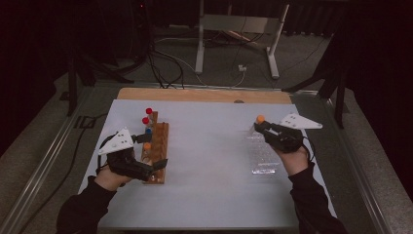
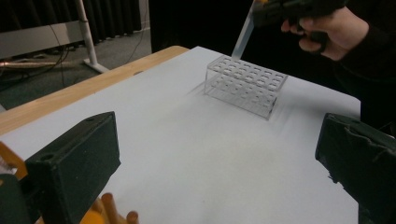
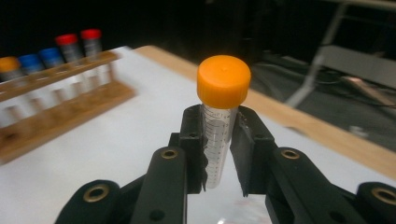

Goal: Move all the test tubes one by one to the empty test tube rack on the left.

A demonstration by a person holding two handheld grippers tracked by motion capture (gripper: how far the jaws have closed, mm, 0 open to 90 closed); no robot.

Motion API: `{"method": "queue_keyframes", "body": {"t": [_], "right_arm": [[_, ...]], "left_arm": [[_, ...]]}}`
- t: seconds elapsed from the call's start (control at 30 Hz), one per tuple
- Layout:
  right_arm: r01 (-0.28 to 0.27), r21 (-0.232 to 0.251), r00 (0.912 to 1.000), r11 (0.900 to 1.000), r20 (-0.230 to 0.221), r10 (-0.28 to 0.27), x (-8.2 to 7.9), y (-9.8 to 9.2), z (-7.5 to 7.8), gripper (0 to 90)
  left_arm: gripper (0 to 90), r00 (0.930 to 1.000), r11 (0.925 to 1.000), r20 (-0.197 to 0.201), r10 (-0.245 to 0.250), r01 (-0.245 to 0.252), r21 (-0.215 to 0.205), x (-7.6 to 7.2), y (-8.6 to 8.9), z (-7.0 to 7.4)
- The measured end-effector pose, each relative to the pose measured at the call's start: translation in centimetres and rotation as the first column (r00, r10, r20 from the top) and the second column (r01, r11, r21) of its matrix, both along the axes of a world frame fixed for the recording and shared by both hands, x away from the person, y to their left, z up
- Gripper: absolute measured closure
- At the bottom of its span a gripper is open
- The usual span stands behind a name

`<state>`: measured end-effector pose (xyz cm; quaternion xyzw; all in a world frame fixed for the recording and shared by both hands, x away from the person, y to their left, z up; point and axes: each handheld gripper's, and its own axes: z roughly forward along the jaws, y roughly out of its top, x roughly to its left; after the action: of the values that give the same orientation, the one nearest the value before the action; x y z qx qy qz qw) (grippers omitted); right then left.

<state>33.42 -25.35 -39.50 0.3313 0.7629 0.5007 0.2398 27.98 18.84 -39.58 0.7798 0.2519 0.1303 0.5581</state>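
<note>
Orange-capped tube (image 3: 219,126) is clamped upright between the jaws of the right gripper (image 3: 218,156), above the clear rack (image 2: 246,85); left gripper (image 2: 215,163) jaws are spread wide, nothing gripped.

Racks: two, one wooden rack (image 1: 157,152) at 9 o'clock, one clear plastic rack (image 1: 263,152) at 3 o'clock. Capped tubes: five visible; two red, two blue, one orange-capped tube (image 3: 221,116).

Clamped in the black right gripper (image 3: 218,156) is a clear tube (image 3: 217,144) with fine graduation marks and an orange cap (image 3: 223,81). Beyond it, a brown wooden rack (image 3: 60,109) carries red, blue and orange caps on a white desk (image 3: 116,154).
</note>
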Motion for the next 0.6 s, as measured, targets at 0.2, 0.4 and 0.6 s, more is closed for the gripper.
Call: {"method": "queue_keyframes", "body": {"t": [0.2, 0.4, 0.6], "right_arm": [[-0.143, -0.037, 0.9888, 0.989, -0.048, 0.141, -1.4, 4.0, -1.0, 74.5], [-0.255, -0.064, 0.9646, 0.965, -0.087, 0.249, -2.7, 7.1, -1.9, 74.5], [-0.343, -0.076, 0.9359, 0.936, -0.112, 0.334, -4.0, 9.4, -2.5, 74.5]], "left_arm": [[0.7, 0.9988, 0.9988, -0.002, -0.049, 0.049, 0.001, -0.1, -1.8, 0.2], [1.4, 0.9958, 0.9957, -0.006, -0.092, 0.092, 0.01, -0.2, -3.5, 0.2], [5.2, 0.9933, 0.9932, -0.011, -0.115, 0.115, 0.014, -0.2, -5.4, 0.1]]}}
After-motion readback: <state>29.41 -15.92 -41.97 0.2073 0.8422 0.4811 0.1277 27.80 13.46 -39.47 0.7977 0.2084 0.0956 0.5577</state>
